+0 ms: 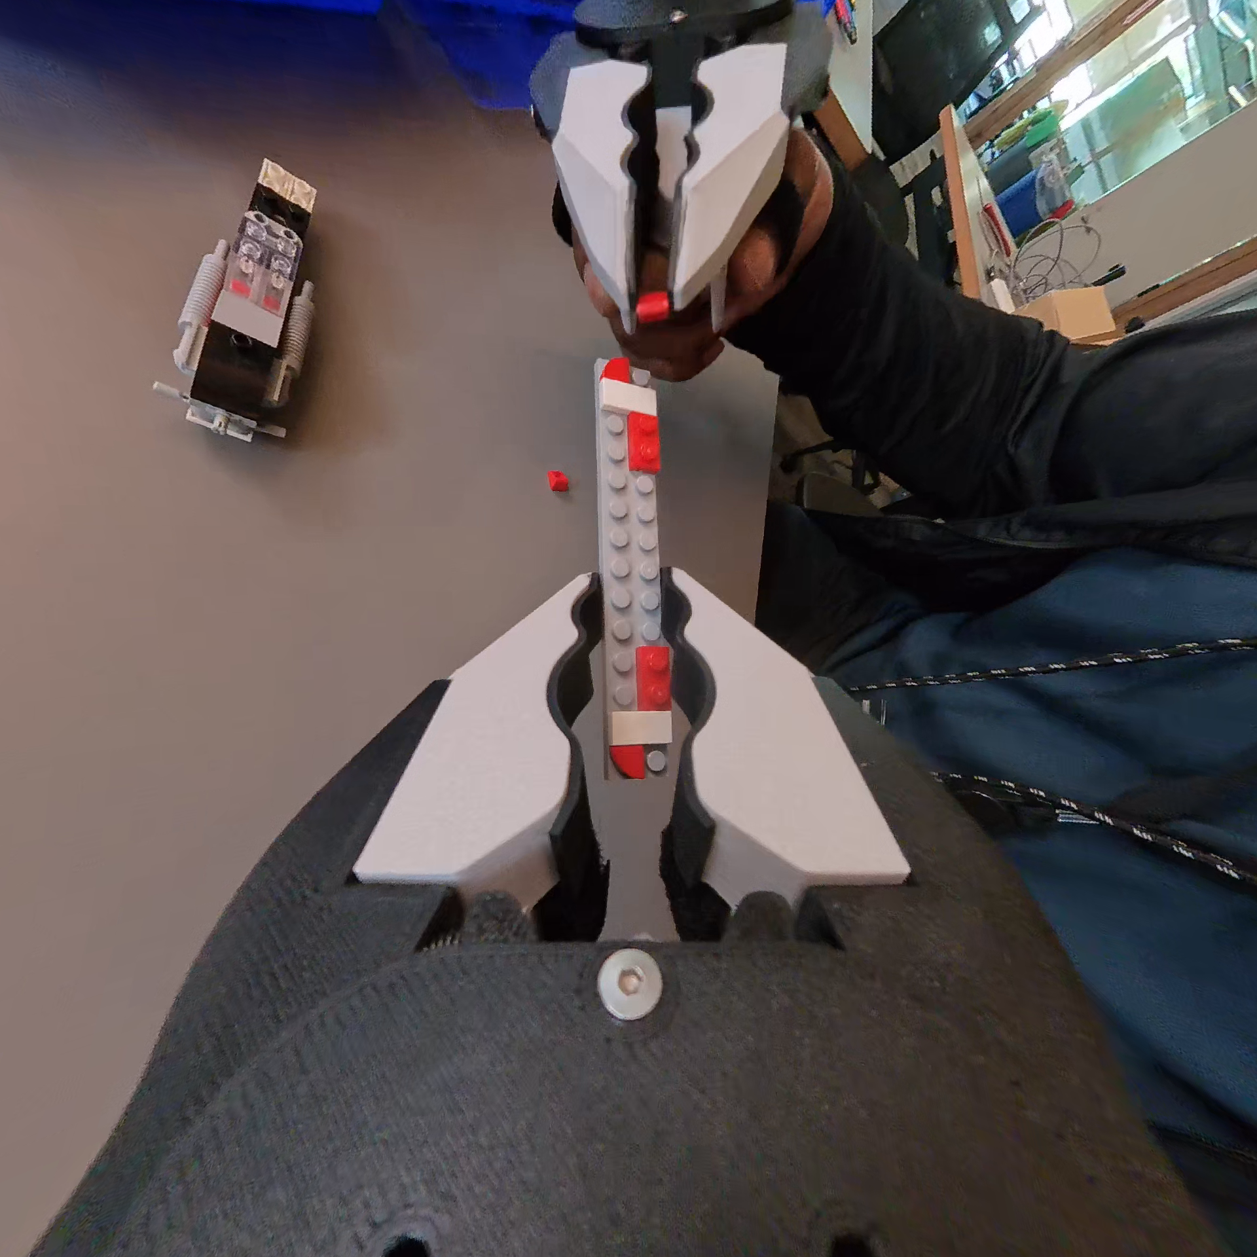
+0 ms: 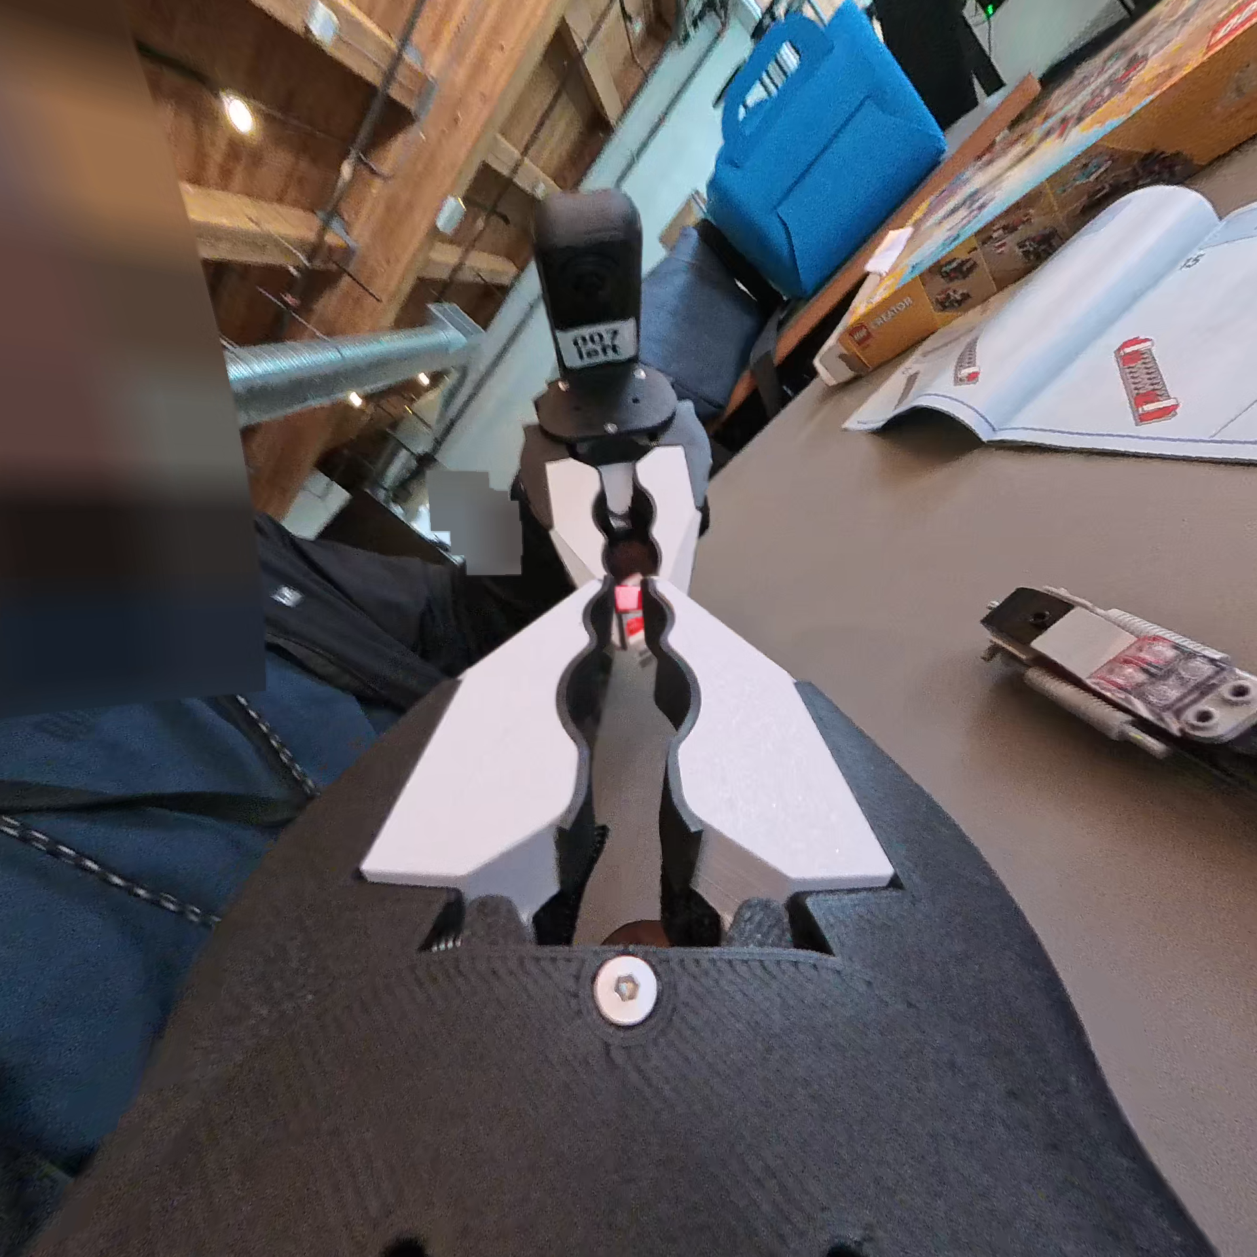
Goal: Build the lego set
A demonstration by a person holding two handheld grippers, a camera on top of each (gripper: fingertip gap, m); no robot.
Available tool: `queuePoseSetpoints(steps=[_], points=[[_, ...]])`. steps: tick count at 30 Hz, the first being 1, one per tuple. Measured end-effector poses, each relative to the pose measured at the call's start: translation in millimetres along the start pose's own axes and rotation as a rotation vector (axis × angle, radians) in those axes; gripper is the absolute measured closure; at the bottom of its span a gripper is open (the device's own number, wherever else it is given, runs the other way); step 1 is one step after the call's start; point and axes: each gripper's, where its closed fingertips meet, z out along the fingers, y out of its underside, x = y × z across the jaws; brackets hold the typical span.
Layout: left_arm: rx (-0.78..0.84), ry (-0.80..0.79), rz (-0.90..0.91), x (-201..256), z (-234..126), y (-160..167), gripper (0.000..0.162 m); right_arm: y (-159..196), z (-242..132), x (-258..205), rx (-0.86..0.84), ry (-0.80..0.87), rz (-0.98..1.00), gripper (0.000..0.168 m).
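My left gripper (image 1: 629, 578) is shut on a long grey studded plate (image 1: 629, 544) that carries red and white pieces at both ends; the plate sticks out forward past the fingertips. My right gripper (image 1: 653, 309) faces it from the far side and is shut on a small red piece (image 1: 653, 306), held just beyond the plate's far end, apart from it. In the right wrist view the red piece (image 2: 627, 598) sits between my right fingertips (image 2: 629, 588), with the left gripper (image 2: 622, 524) close behind. A second small red piece (image 1: 558, 481) lies on the table (image 1: 340, 612).
A black and grey sub-build with clear studs (image 1: 238, 299) lies on the table, left of the plate; it also shows in the right wrist view (image 2: 1122, 673). An open instruction booklet (image 2: 1102, 340), the set's box (image 2: 1007, 224) and a blue bag (image 2: 816, 149) are at the far side. The table edge (image 1: 765, 517) is at the right, by a person's dark sleeve (image 1: 918, 354). The left gripper's tips are roughly 7 centimetres from the right gripper's.
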Motion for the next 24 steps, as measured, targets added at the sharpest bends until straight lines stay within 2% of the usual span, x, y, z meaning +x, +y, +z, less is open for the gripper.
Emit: queuePoseSetpoints(steps=[10,24], points=[[-0.021,-0.023,0.041,5,-2,1,0.146,18,9,-11,-0.290,0.109,-0.305,0.161],[-0.018,-0.013,0.062,9,-3,1,0.146,23,6,-9,-0.435,0.179,-0.446,0.160]])
